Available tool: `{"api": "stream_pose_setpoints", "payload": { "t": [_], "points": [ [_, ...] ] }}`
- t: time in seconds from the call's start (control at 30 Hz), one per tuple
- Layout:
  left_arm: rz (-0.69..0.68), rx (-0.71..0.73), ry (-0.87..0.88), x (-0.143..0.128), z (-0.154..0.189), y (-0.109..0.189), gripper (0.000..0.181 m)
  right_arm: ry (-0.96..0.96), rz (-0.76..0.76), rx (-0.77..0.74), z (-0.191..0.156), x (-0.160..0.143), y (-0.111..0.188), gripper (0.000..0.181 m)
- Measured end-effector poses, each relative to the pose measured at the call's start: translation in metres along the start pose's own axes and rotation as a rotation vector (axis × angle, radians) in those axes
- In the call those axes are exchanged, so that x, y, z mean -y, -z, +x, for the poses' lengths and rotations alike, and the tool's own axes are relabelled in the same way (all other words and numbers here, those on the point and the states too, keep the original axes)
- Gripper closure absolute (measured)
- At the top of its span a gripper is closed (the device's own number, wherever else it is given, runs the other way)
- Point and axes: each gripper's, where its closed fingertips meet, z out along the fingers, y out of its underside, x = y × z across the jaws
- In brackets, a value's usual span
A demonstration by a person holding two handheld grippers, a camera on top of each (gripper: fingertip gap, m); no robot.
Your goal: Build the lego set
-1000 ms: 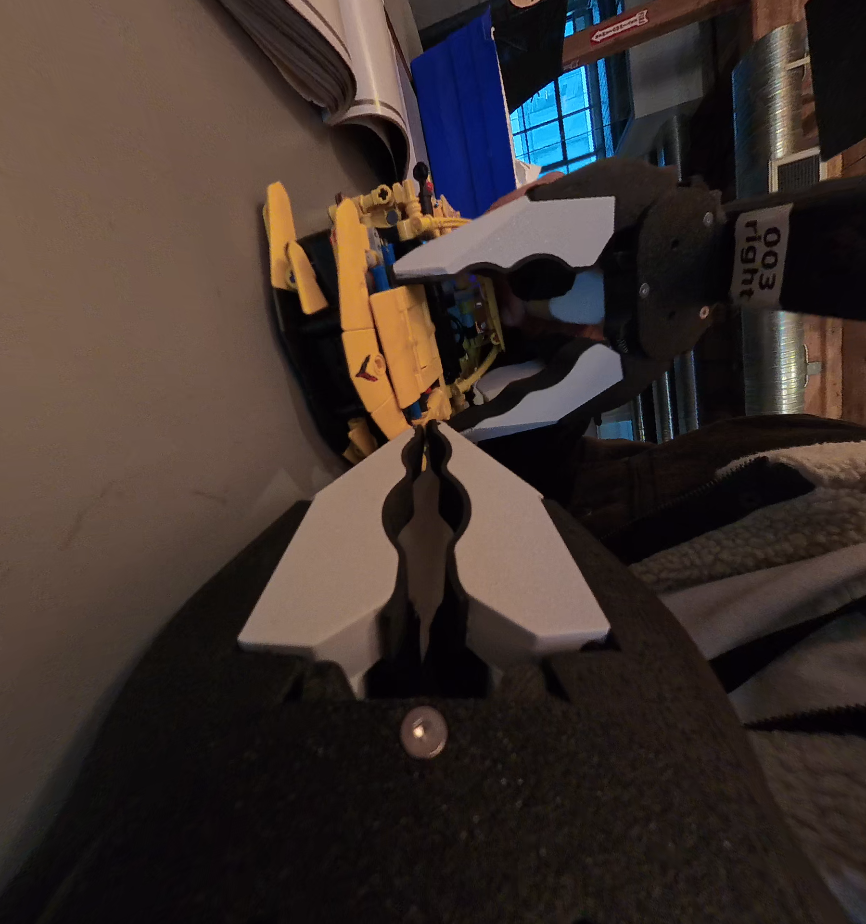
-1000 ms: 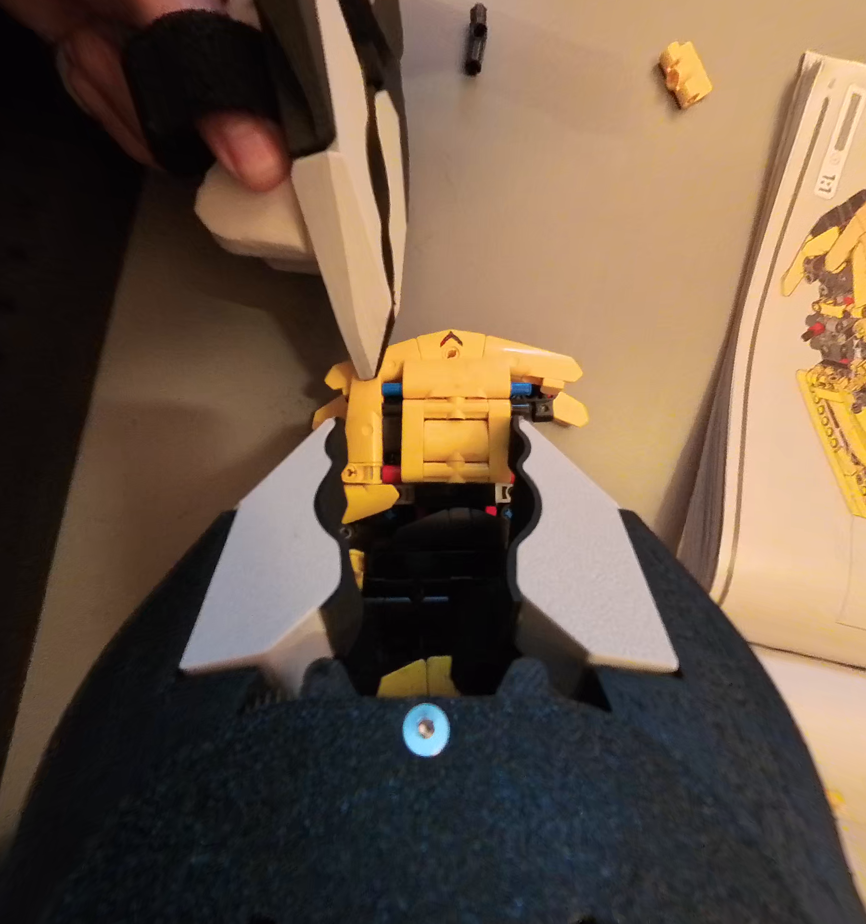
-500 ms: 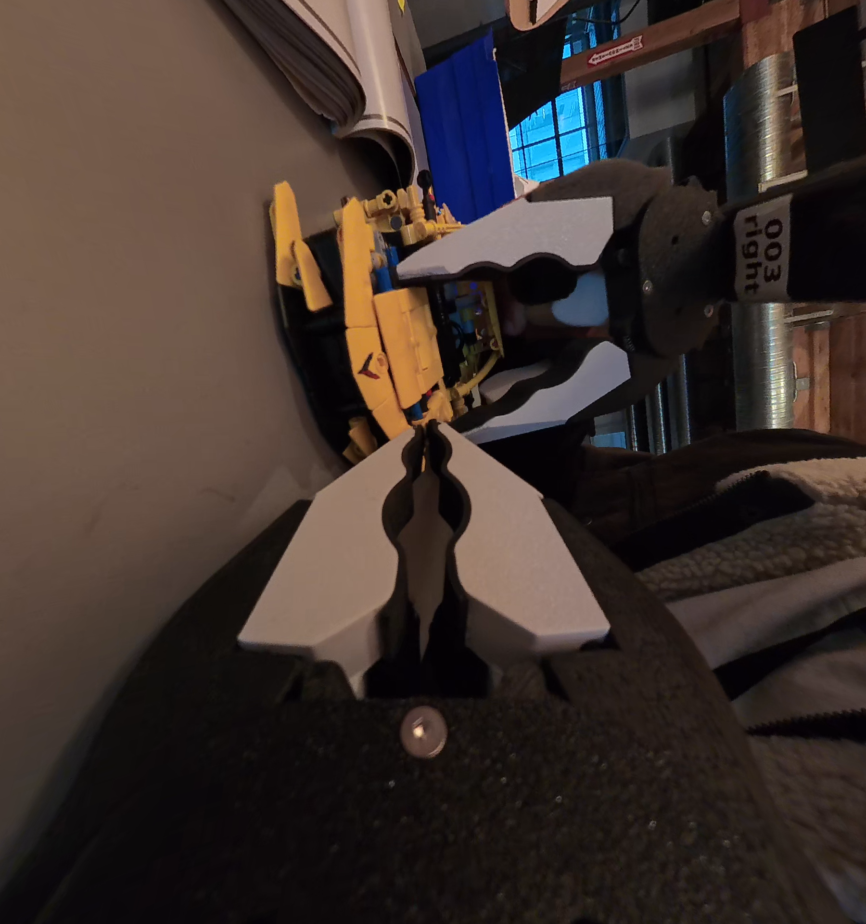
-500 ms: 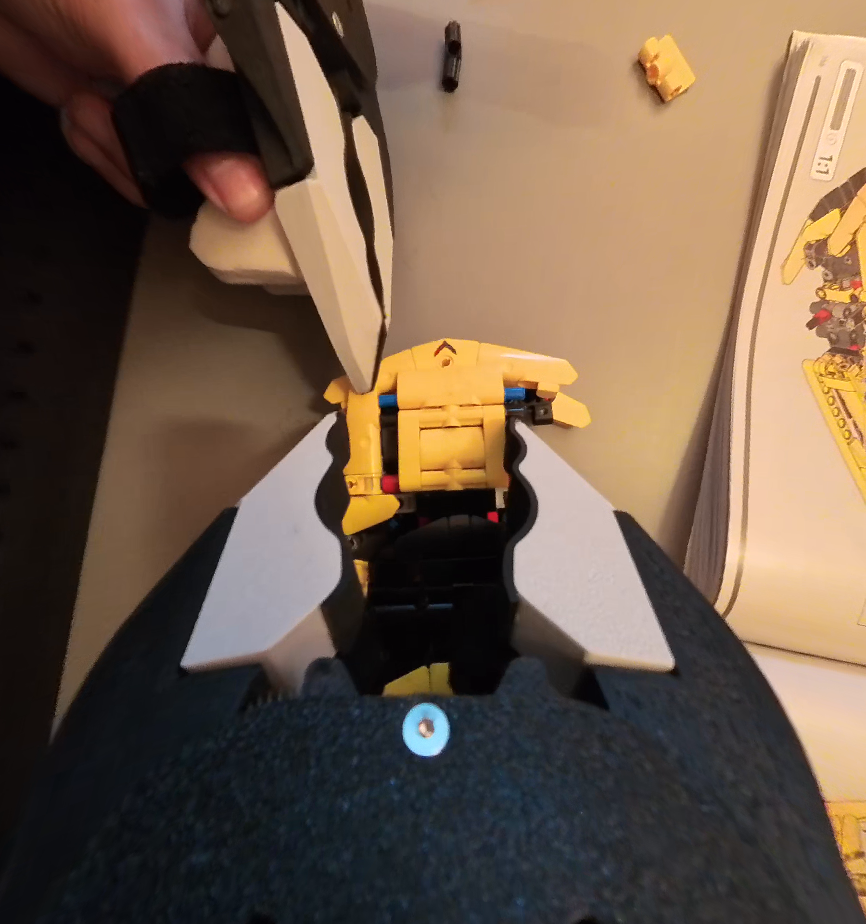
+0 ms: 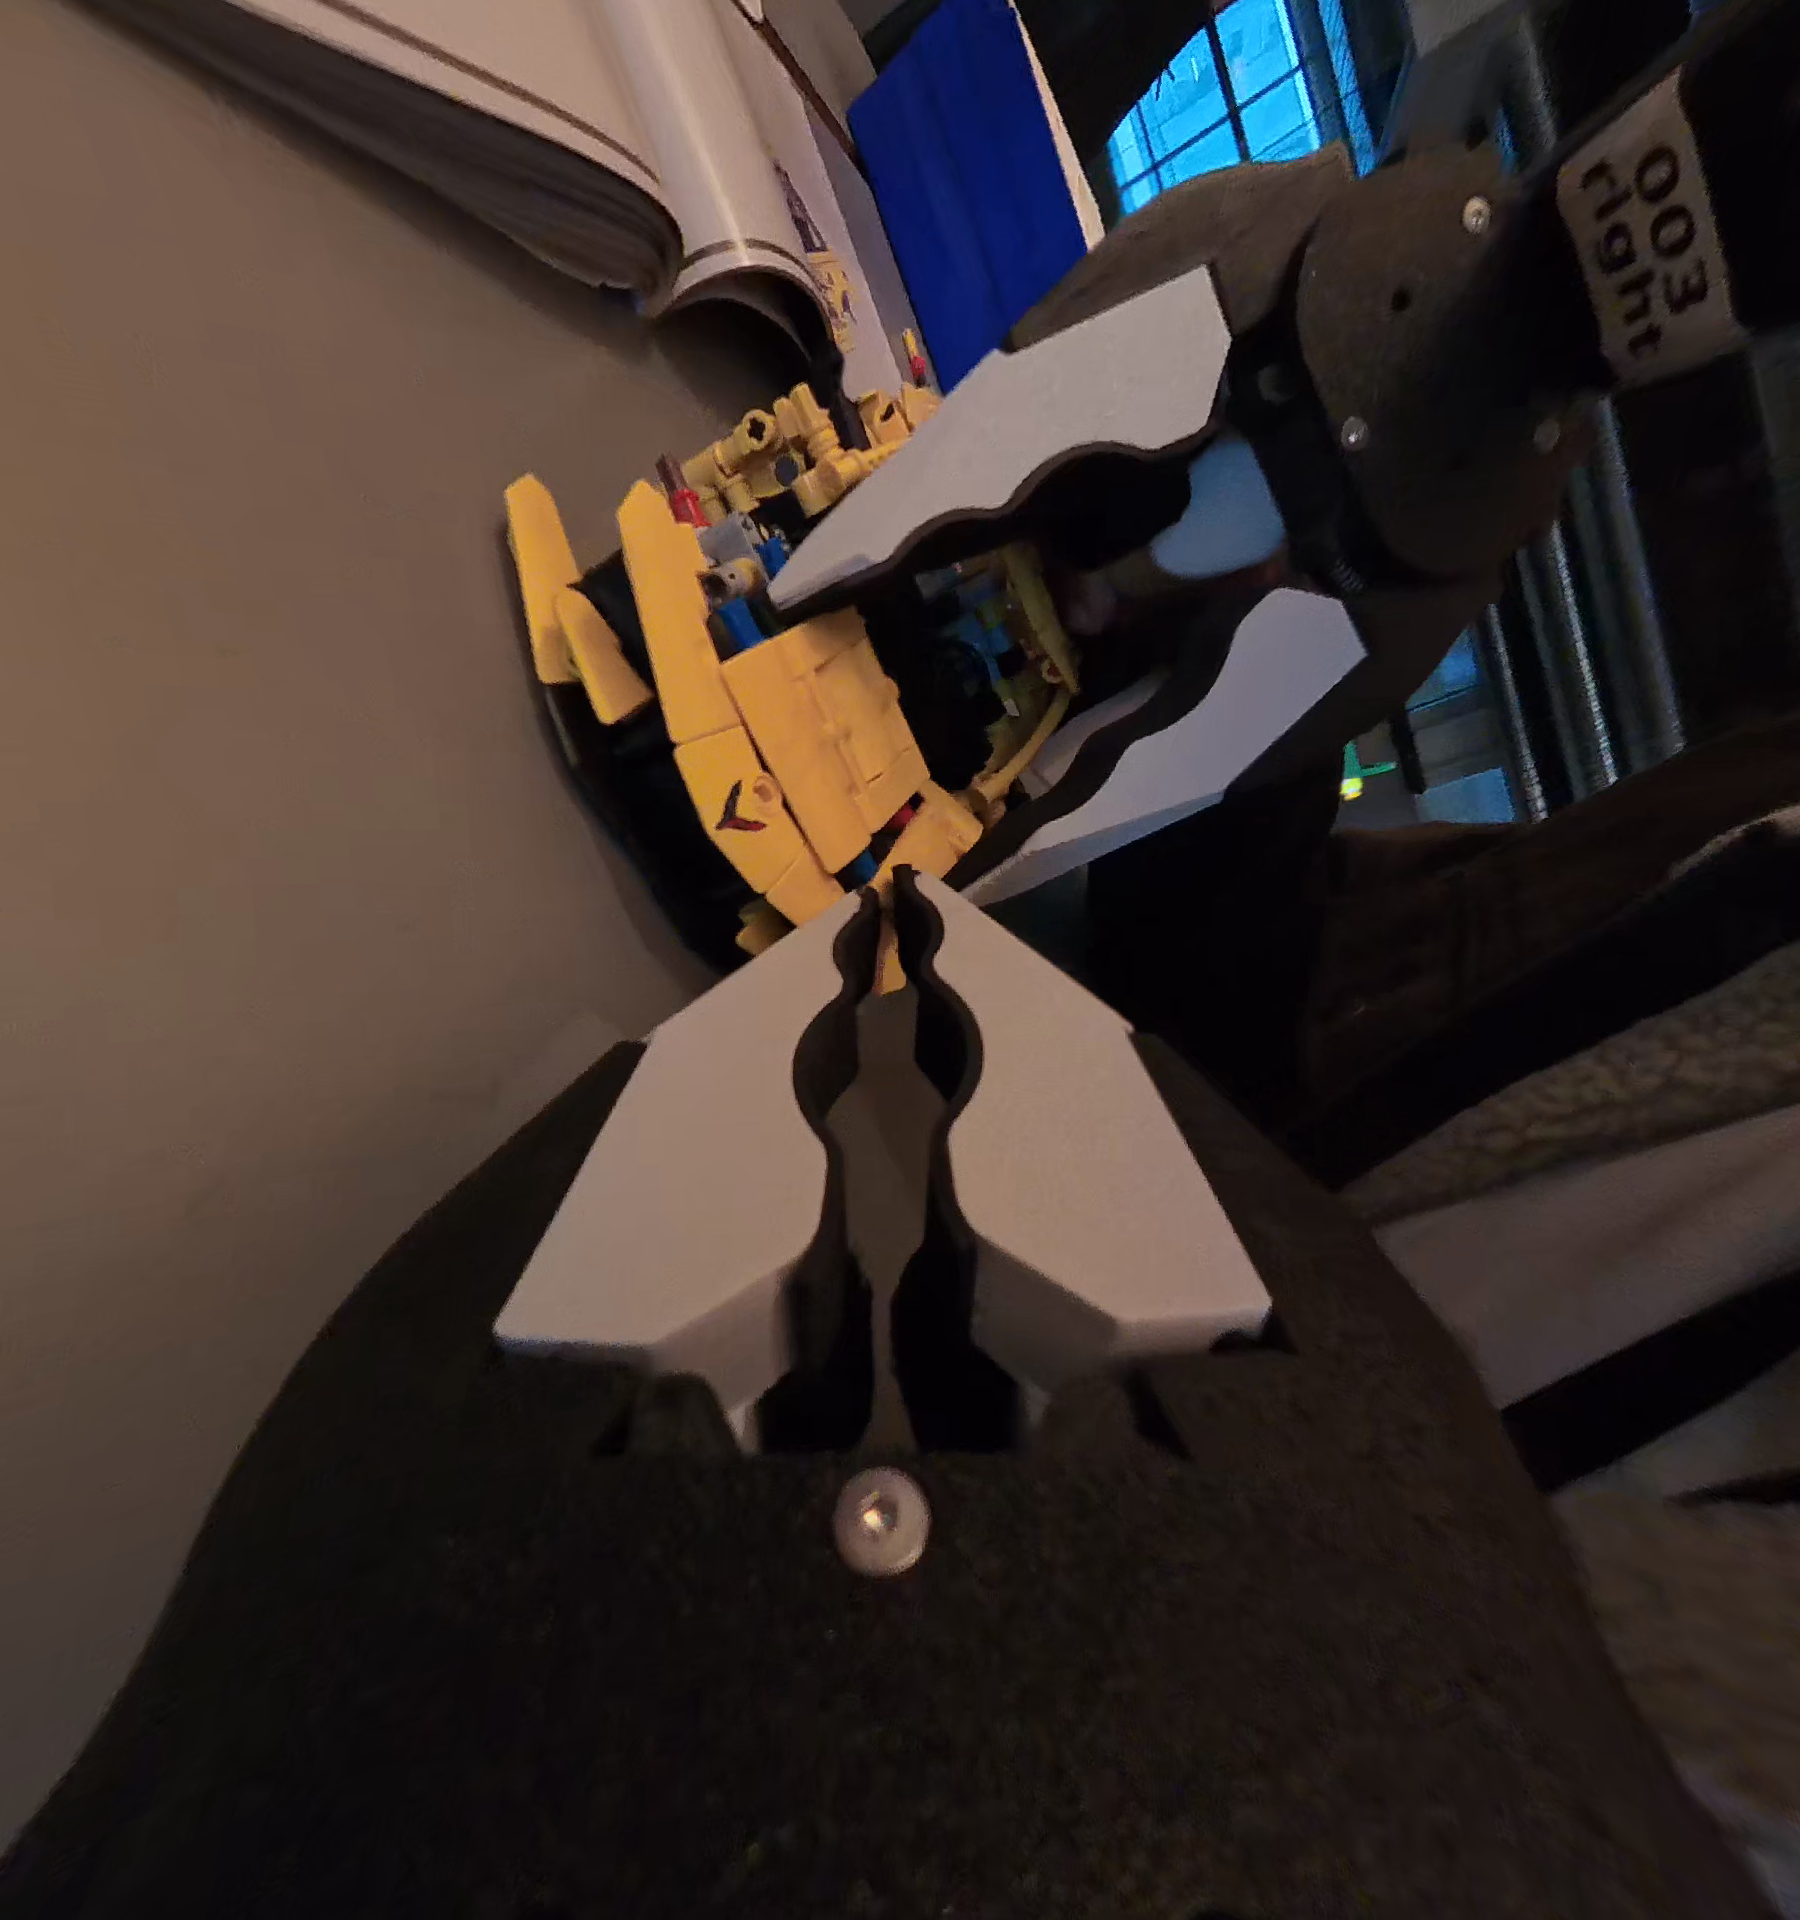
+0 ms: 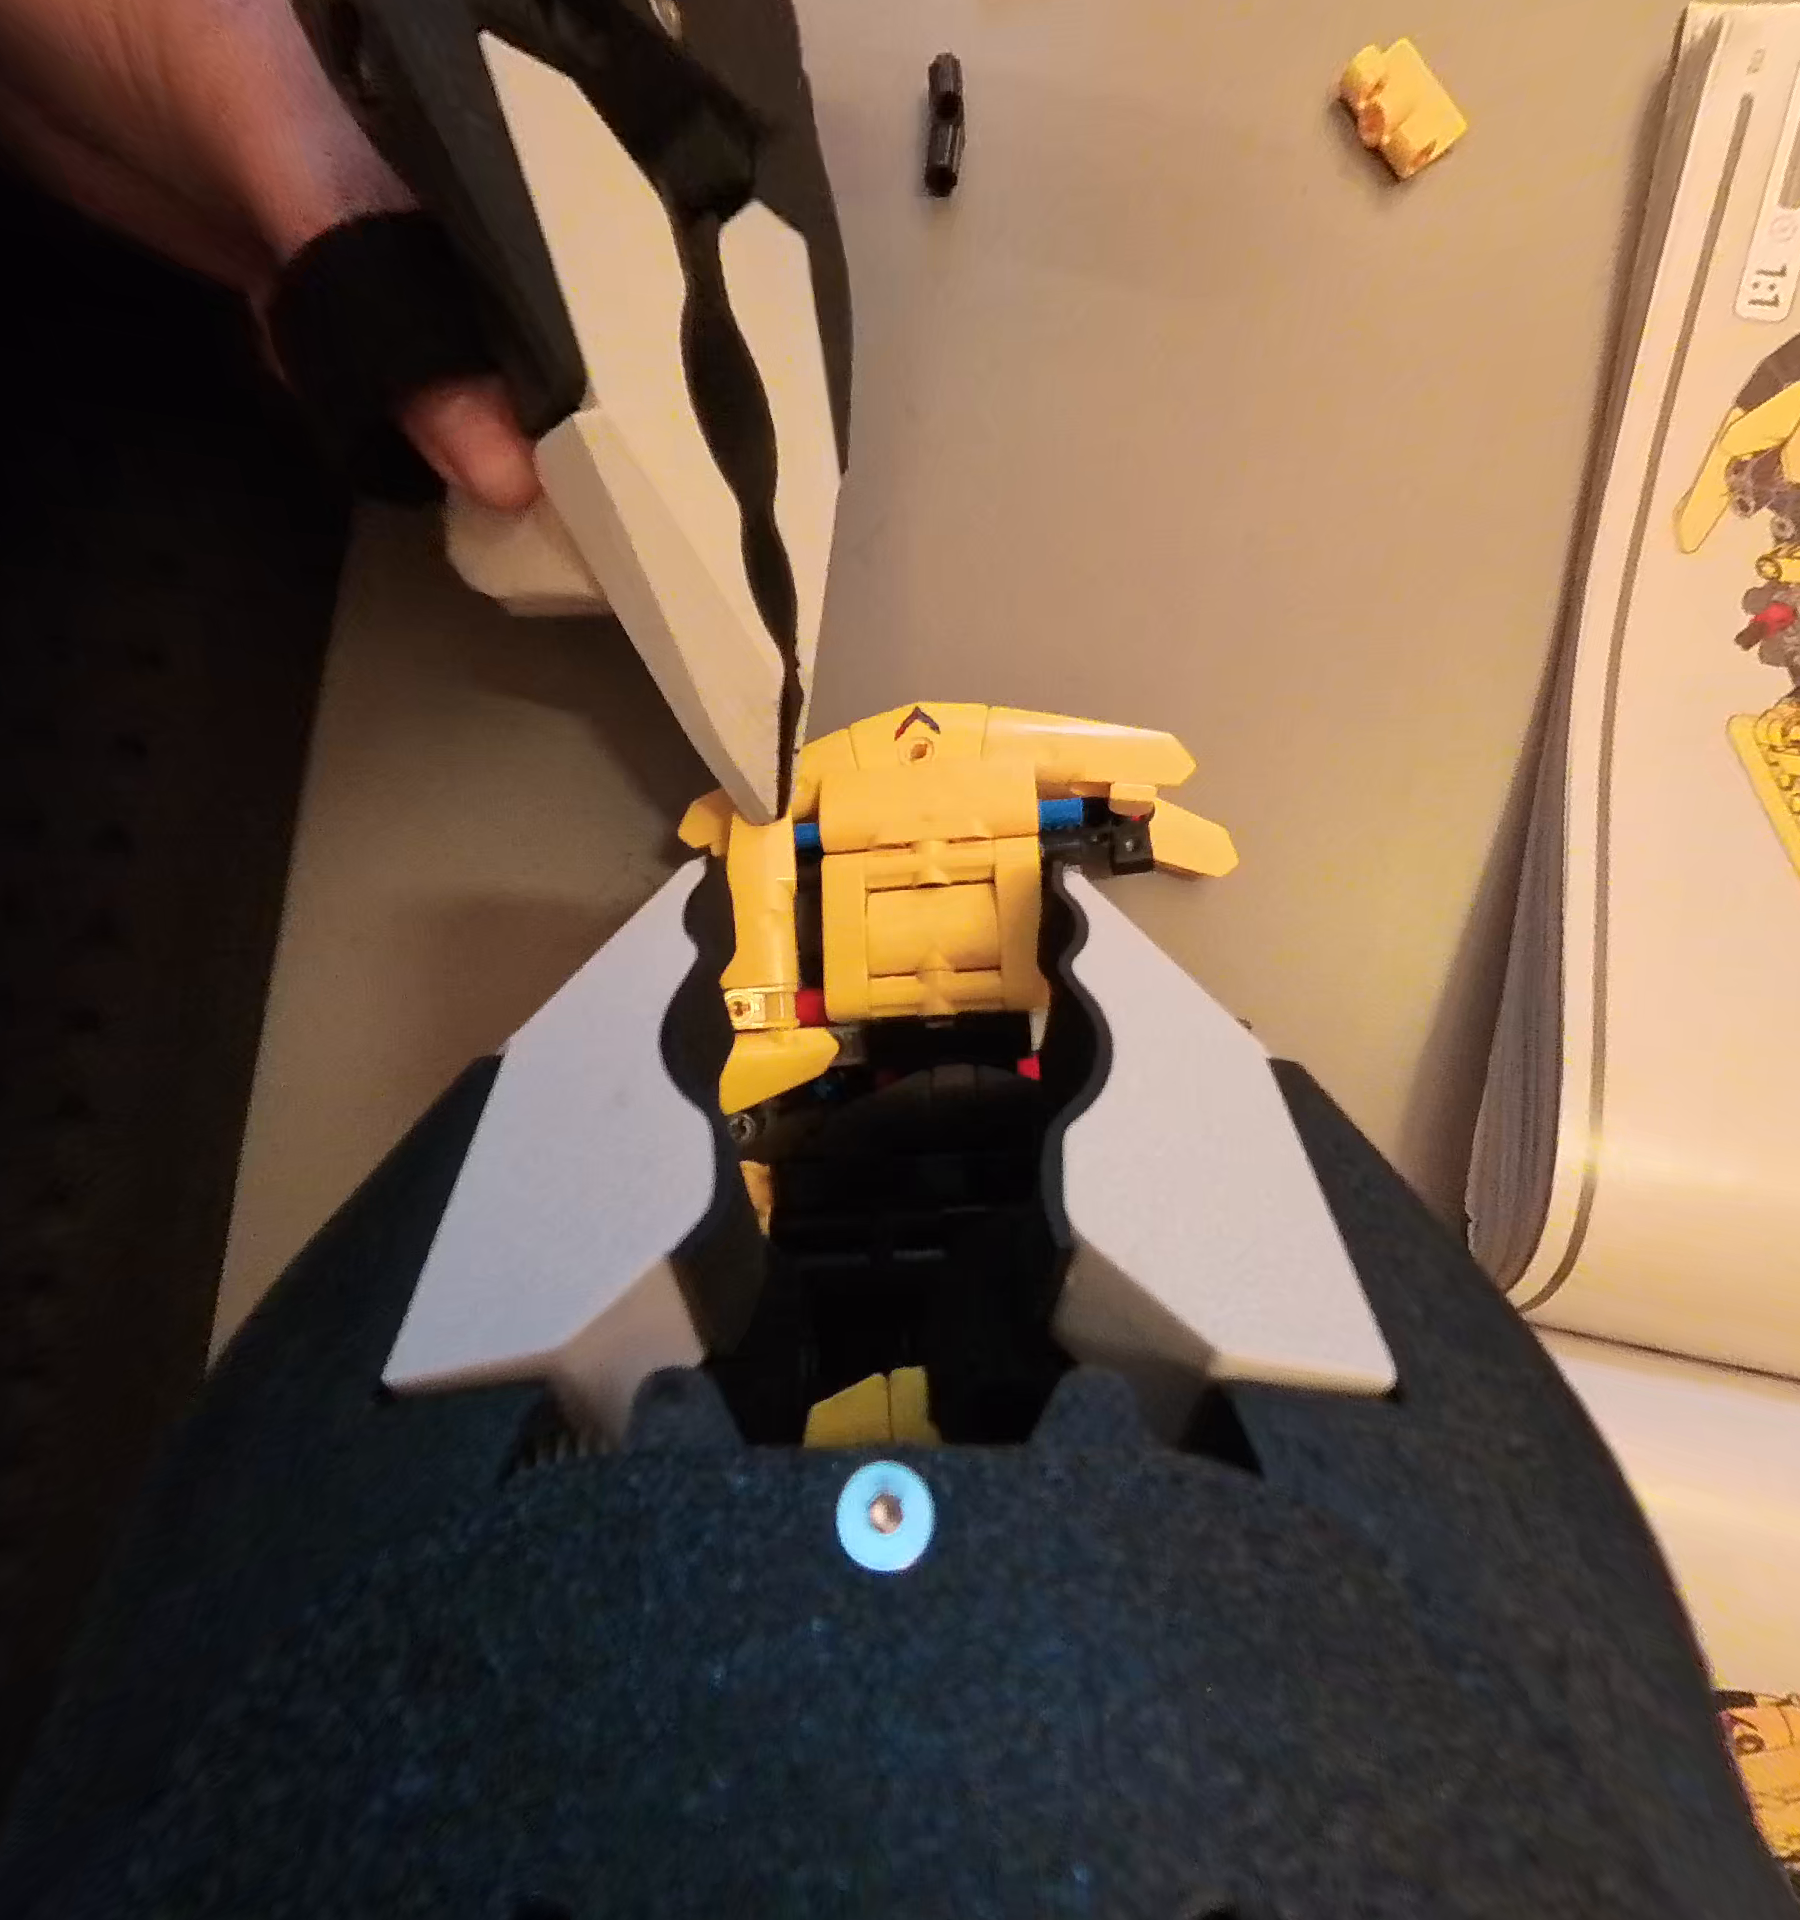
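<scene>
A yellow and black lego model [image 6: 927,914] stands on the beige table [image 6: 1187,520]. My right gripper [image 6: 885,883] is shut on the model, one finger on each side of its body. It also shows in the left wrist view [image 5: 875,743], clamped around the model [image 5: 802,748]. My left gripper [image 5: 888,899] is shut, and its tips press against the model's lower yellow side panel. In the right wrist view the left gripper [image 6: 776,800] comes down from the upper left onto the model's left yellow panel [image 6: 766,904].
An open instruction booklet [image 6: 1706,727] lies right of the model and shows in the left wrist view [image 5: 522,135] too. A loose yellow piece [image 6: 1400,109] and a black pin [image 6: 943,125] lie farther back. The table edge [image 6: 293,935] runs close on the left. A hand [image 6: 148,187] holds the left gripper. The tips of both grippers are at nearly the same place. The black pin [image 6: 943,125] is about equally far from each gripper, around 15 centimeters.
The left gripper has tilted and stays with its tips on the model's side panel. The right gripper keeps its hold and has shifted the model slightly.
</scene>
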Motion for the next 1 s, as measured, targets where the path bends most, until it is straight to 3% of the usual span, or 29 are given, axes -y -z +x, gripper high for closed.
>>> {"api": "stream_pose_setpoints", "payload": {
  "t": [0.17, 0.37, 0.53, 1.0],
  "points": [
    [-0.019, -0.009, -0.011, -0.002, 0.0, 0.0, 0.18, 0.07, -0.011, -0.028, -0.002, -0.002, 0.0, 0.118],
    [-0.019, -0.012, -0.005, -0.002, 0.0, 0.0, 0.18, 0.095, -0.013, 0.044, -0.011, -0.005, 0.006, 0.101],
    [-0.022, -0.015, -0.001, -0.002, 0.0, -0.001, 0.18, 0.162, -0.056, -0.028, -0.004, -0.013, 0.003, 0.111],
    [-0.019, -0.026, 0.015, -0.002, 0.0, -0.001, 0.18, 0.159, -0.041, -0.032, -0.002, -0.014, 0.002, 0.113]
  ]
}}
